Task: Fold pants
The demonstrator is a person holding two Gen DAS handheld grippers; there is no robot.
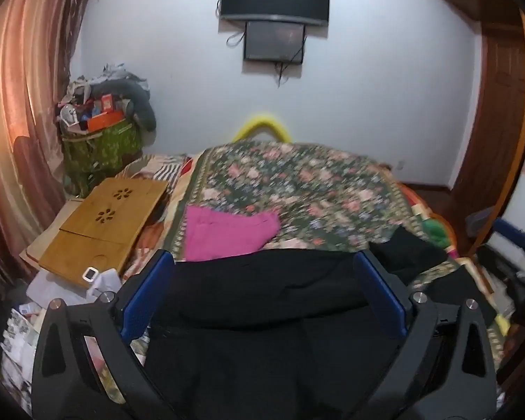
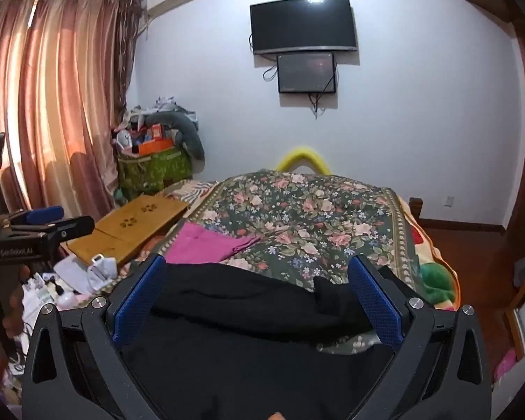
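Black pants (image 1: 262, 301) lie crumpled across the near edge of a bed covered by a floral spread (image 1: 297, 182). My left gripper (image 1: 262, 258) hovers just above them, blue pads wide open, nothing pinched. In the right wrist view the same black pants (image 2: 245, 301) fill the space under my right gripper (image 2: 257, 260), which is also open and holds nothing. One dark leg (image 2: 332, 290) bunches toward the right pad. The left gripper (image 2: 73, 220) shows at the left edge of that view, the right gripper (image 1: 518, 241) at the right edge of the left wrist view.
A folded pink garment (image 2: 210, 241) lies on the spread beyond the pants. A wooden lap desk (image 2: 129, 227) and papers sit left of the bed, with a stuffed green bag (image 2: 154, 168) and curtains behind. Screens hang on the far wall. Wooden floor lies to the right.
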